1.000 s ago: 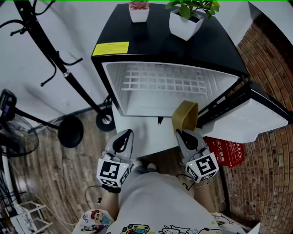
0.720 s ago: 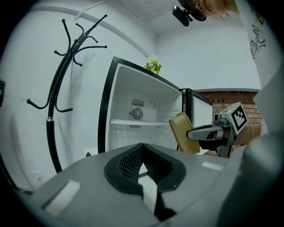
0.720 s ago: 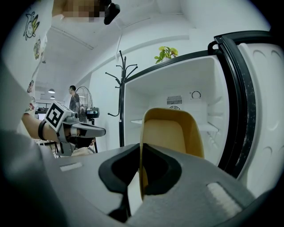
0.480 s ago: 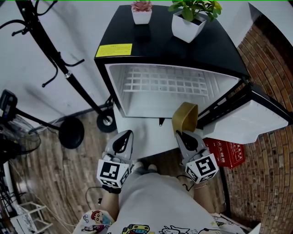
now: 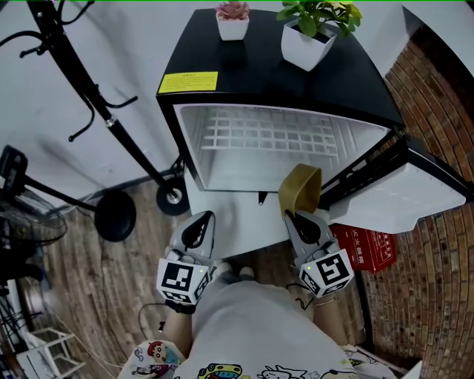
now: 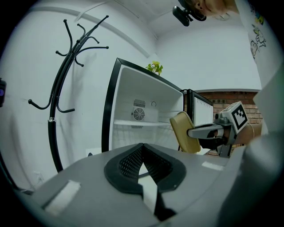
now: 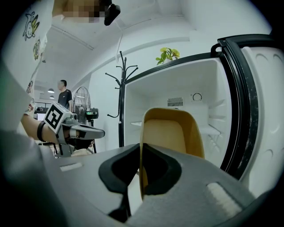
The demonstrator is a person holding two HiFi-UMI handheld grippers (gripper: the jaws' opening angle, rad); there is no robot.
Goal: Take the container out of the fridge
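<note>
A tan plastic container [image 5: 300,189] hangs tilted just in front of the open black fridge [image 5: 244,74], outside its white, bare-shelved inside [image 5: 259,137]. My right gripper [image 5: 300,215] is shut on the container's near rim; in the right gripper view the thin wall [image 7: 171,133] runs between the pads of the right gripper [image 7: 141,153]. My left gripper [image 5: 198,222] hovers level with it to the left, shut and holding nothing. In the left gripper view, the left gripper [image 6: 142,148] points at the fridge, with the container [image 6: 185,132] off to its right.
The fridge door [image 5: 400,192] stands swung open at the right. Two potted plants [image 5: 232,18] [image 5: 311,33] sit on the fridge top. A black coat stand [image 5: 96,111] and a fan [image 5: 22,222] are at the left, a red box [image 5: 366,244] and a brick wall [image 5: 437,281] at the right.
Only the head camera has shifted slightly. Both grippers and the container stay where they were.
</note>
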